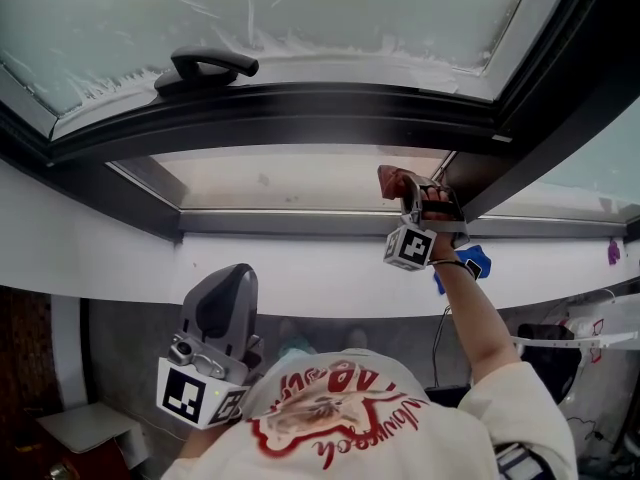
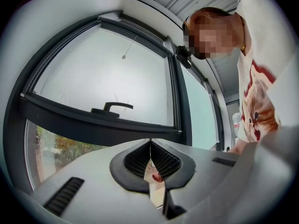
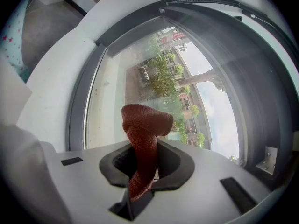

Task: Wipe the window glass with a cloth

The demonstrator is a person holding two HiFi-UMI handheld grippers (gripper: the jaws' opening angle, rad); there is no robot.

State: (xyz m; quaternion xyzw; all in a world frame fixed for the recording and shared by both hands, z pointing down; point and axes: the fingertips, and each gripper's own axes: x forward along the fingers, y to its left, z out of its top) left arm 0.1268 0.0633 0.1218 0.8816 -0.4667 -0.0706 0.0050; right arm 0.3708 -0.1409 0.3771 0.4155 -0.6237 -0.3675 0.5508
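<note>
Cloth sits clamped in right gripper, its tail hidden between fingers.

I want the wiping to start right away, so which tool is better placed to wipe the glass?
Right. The right tool is shut on the cloth and raised near the lower glass pane; the left tool is shut, empty, and held low.
</note>
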